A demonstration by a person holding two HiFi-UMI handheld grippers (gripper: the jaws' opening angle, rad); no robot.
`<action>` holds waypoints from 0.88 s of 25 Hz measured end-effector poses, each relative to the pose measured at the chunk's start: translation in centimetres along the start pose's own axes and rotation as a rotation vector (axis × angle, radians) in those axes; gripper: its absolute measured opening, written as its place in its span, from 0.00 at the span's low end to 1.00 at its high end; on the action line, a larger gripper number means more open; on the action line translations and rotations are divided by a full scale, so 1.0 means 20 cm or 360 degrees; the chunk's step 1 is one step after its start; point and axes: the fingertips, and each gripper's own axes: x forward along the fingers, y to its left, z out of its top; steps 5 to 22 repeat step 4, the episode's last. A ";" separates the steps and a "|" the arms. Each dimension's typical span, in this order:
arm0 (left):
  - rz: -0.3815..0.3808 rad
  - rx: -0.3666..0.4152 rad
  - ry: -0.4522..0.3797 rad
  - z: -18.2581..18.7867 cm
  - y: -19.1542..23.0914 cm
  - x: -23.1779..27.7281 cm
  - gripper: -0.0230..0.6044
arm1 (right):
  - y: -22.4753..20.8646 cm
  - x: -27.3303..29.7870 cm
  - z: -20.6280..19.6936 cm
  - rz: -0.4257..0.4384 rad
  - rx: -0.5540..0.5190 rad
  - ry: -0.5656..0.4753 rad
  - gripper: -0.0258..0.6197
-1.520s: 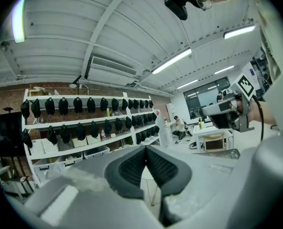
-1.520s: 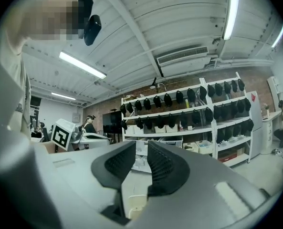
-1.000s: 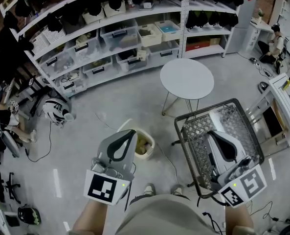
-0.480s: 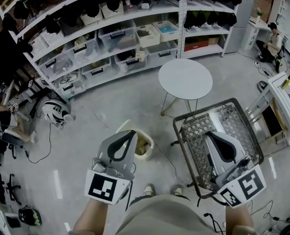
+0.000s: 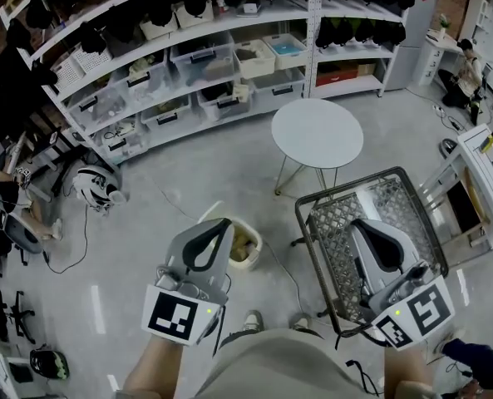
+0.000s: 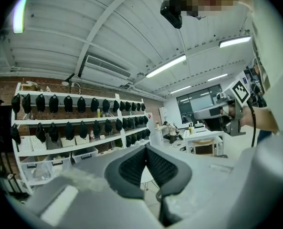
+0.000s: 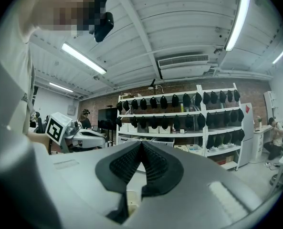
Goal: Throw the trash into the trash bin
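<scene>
A cream trash bin (image 5: 248,244) stands on the grey floor with brownish stuff inside; its left side is hidden behind my left gripper (image 5: 222,225). That gripper hangs over the bin's edge, shut, with nothing between its pads. In the left gripper view the left gripper (image 6: 147,150) has its ribbed pads meeting at the tips. My right gripper (image 5: 363,224) is over a wire mesh cart (image 5: 344,192), also shut and empty. The right gripper view shows the right gripper (image 7: 141,145) with its pads pressed together. I see no loose trash in either grip.
A round white table (image 5: 317,134) stands beyond the cart. Long white shelves (image 5: 188,65) with bins and dark caps line the back. Cables and gear lie on the floor at left. A desk (image 5: 487,169) and a seated person (image 5: 466,69) are at right.
Both grippers have stayed where they were, still shut. A dark blue shape has come into the lower right corner of the head view.
</scene>
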 end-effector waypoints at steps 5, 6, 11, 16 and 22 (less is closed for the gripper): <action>0.0002 0.0007 0.0001 -0.01 -0.02 0.00 0.04 | -0.01 -0.01 -0.01 0.0005 -0.0005 -0.0004 0.05; 0.0002 0.0007 0.0001 -0.01 -0.02 0.00 0.04 | -0.01 -0.01 -0.01 0.0005 -0.0005 -0.0004 0.05; 0.0002 0.0007 0.0001 -0.01 -0.02 0.00 0.04 | -0.01 -0.01 -0.01 0.0005 -0.0005 -0.0004 0.05; 0.0002 0.0007 0.0001 -0.01 -0.02 0.00 0.04 | -0.01 -0.01 -0.01 0.0005 -0.0005 -0.0004 0.05; 0.0002 0.0007 0.0001 -0.01 -0.02 0.00 0.04 | -0.01 -0.01 -0.01 0.0005 -0.0005 -0.0004 0.05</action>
